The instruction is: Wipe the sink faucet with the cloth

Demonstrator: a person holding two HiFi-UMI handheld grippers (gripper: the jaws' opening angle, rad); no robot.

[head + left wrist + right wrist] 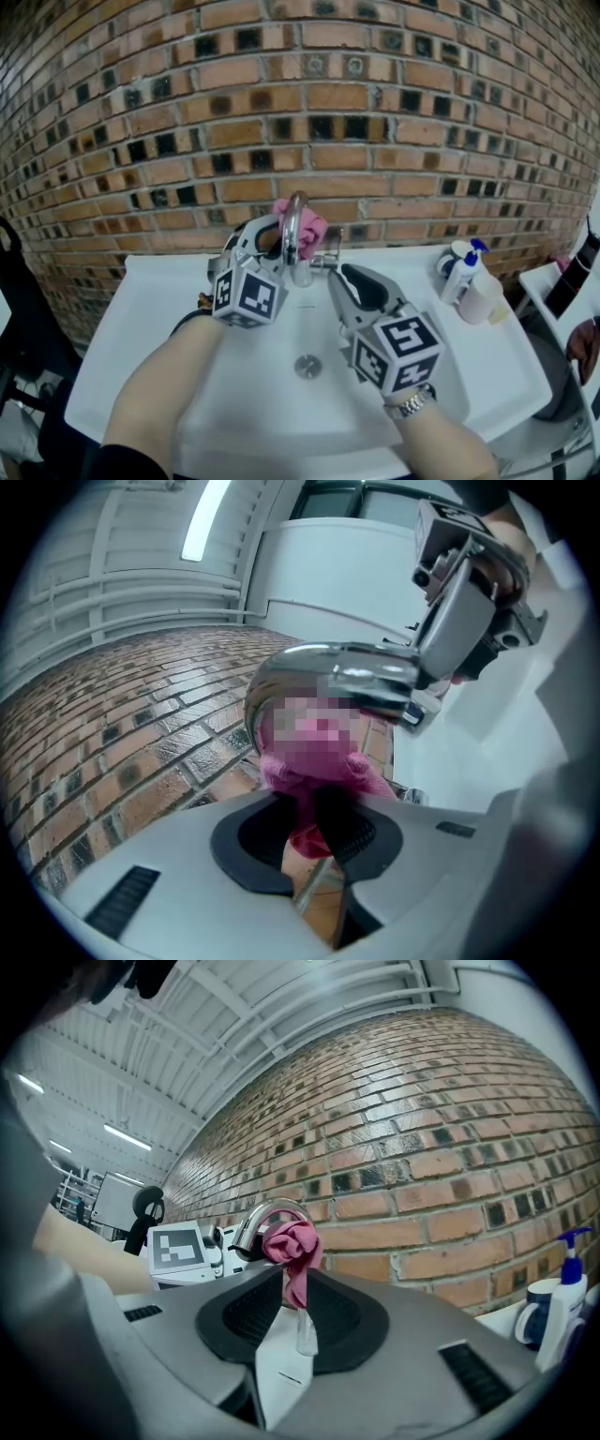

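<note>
Nearest to the camera are the person's two forearms, which enter from the bottom edge of the head view, each hand carrying a gripper with a marker cube. Above them, in the middle of the frame, the left gripper point(274, 234) has its fingers pressed on a fold of the pink cloth point(312, 225). The cloth is bunched against the curved top of the chrome faucet point(292, 220), in front of the brick wall point(300, 94). The right gripper point(336, 277) waits just beside the faucet, lower and to the right. Its fingers stand a little apart and pinch nothing; the cloth appears only beyond the gap between them.

I see several risks from here. It seems that only a small fold sits between the left fingers, so a strong rub along the arch can pull the cloth out, and it will then fall into the white sink point(169, 328). If the cloth moves aside, the hard fingers can touch the chrome directly and scratch it. The right gripper is very close to the base of the faucet, where the handle seems to be; a careless push there may start the water. Wide movements of the right arm can also knock the bottles point(464, 267) at the right edge of the sink. The wiping itself looks far from complete, I think.
</note>
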